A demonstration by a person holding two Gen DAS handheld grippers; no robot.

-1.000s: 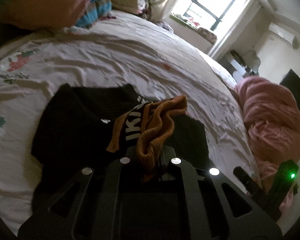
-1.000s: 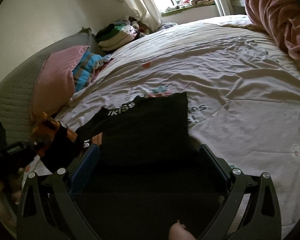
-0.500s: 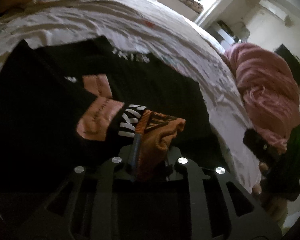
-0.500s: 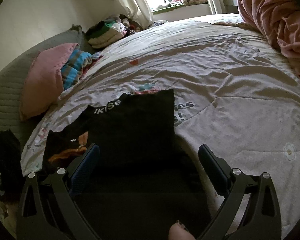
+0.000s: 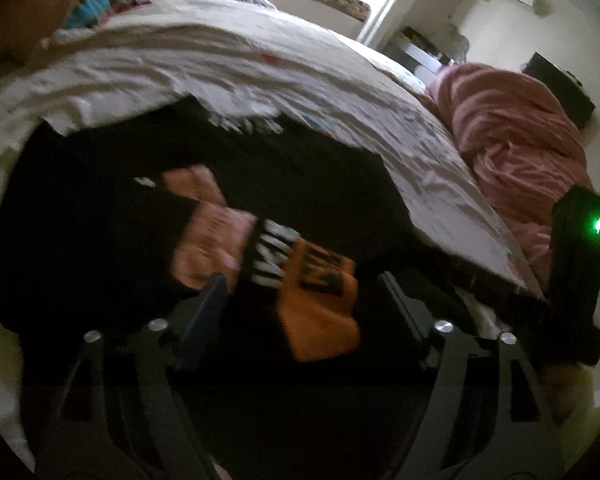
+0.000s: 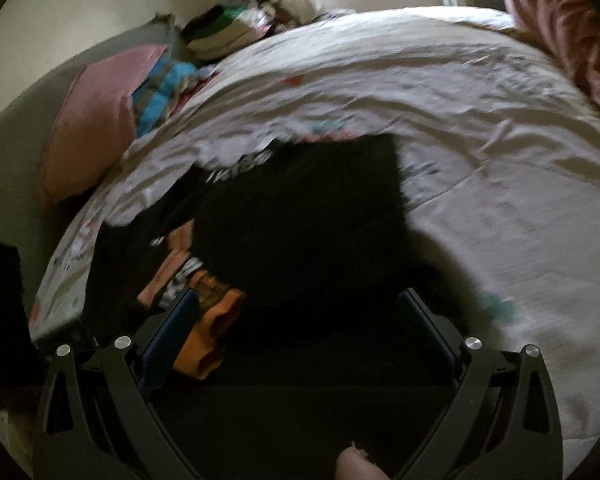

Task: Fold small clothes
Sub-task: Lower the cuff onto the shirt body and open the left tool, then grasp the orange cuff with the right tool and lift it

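Note:
A small black garment with white lettering and an orange ribbed cuff lies on the bed sheet. In the left wrist view my left gripper is open, its fingers on either side of the orange cuff, which lies loose between them. In the right wrist view the garment lies flat ahead with the orange cuff by the left finger. My right gripper is open over the garment's near edge and holds nothing.
A pink blanket heap lies at the bed's right side. A pink pillow and a striped blue cloth lie at the head. Folded clothes are piled by the window. The other gripper's body with a green light is at right.
My left gripper has opened and let go of the orange cuff, which now lies on the black garment. Both grippers have moved nearer over the garment's near edge.

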